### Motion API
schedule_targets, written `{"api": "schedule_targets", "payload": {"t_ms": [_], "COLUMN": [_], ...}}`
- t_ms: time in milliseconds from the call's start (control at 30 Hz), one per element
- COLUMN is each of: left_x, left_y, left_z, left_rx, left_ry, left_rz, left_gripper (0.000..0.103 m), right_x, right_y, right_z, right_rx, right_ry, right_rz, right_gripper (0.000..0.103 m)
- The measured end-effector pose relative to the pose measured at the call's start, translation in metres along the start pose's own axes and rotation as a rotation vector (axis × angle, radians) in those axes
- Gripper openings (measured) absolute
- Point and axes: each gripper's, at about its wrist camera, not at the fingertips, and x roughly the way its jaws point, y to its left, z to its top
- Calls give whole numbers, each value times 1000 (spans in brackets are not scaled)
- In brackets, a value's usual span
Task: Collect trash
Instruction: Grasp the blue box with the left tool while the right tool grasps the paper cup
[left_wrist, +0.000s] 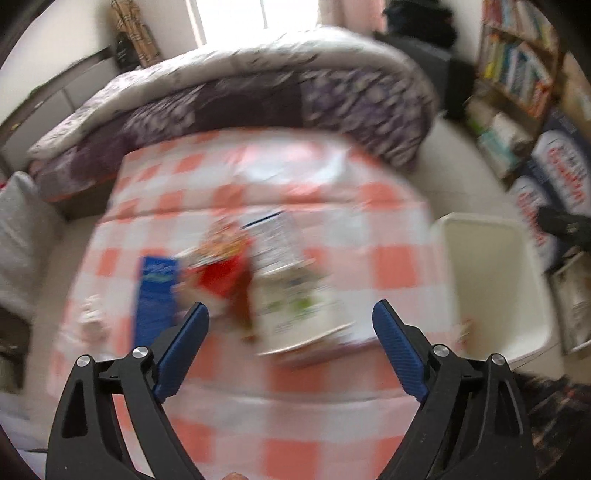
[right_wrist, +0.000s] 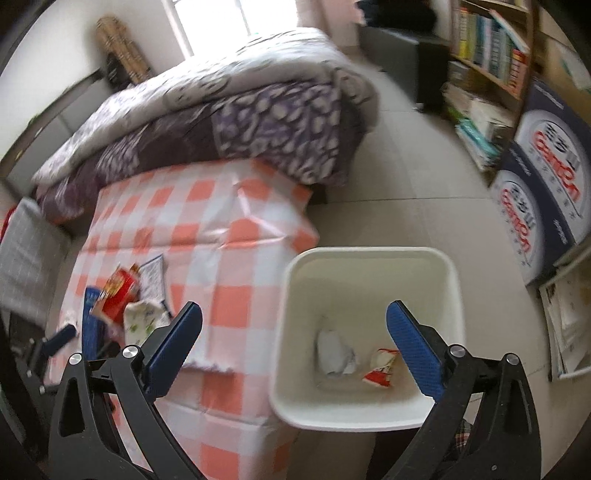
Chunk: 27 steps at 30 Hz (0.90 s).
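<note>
Daylight poured from the window (left_wrist: 255, 14) behind my bed, blown out white, left wrist view heavily motion-smeared, right wrist view sharper, fisheye bending edges, dark corners.

A: Bright window (right_wrist: 210, 22) at the back, pale wall (right_wrist: 55, 55) beside it, daylight washing it out.

B: Under it, a bed heaped with a purple-and-white quilt (right_wrist: 229, 110). Beige floor tiles (right_wrist: 388, 166) run to a wooden bookshelf (right_wrist: 491, 55) full of books, and two printed cardboard boxes (right_wrist: 546, 177) are stacked below that
</note>
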Motion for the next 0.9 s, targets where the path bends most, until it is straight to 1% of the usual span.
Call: {"api": "schedule_targets", "payload": {"t_ms": [100, 200, 300, 467, 500, 533, 600, 700, 767, 800, 867, 900], "left_x": [18, 42, 62, 86, 90, 92, 97, 92, 85, 76, 60, 53], "left_y": [38, 77, 101, 119, 121, 121, 125, 132, 139, 141, 143, 143], "left_z": [-9, -18, -27, -35, -35, -37, -39, -41, -41, -41, -38, -36], "left_rx": [-15, -52, -82, -94, -94, -93, -104, -135, -171, -189, -205, -214], "left_ry": [60, 135, 184, 220, 222, 224, 240, 218, 202, 183, 147, 129], "left_rz": [120, 161, 183, 173, 163, 148, 121, 90, 42, 20, 6, -4], "left_gripper": [88, 88, 88, 87, 82, 72, 60, 58, 57, 56, 54, 29], "right_x": [11, 21, 31, 41, 43, 45, 47, 49, 50, 50, 51, 52], "right_y": [22, 41, 57, 71, 74, 75, 78, 85, 88, 89, 90, 91], "right_z": [-5, -10, -13, -16, -16, -17, -19, -21, -21, -21, -22, -23], "right_rx": [-37, -59, -72, -52, -45, -40, -41, -73, -95, -103, -111, -111], "right_ry": [32, 62, 90, 127, 136, 145, 156, 159, 159, 160, 162, 164], "right_rz": [18, 31, 42, 79, 87, 92, 98, 91, 89, 89, 88, 90], "right_gripper": [96, 96, 96, 96, 96, 96, 96, 96, 96, 96, 96, 96]}}
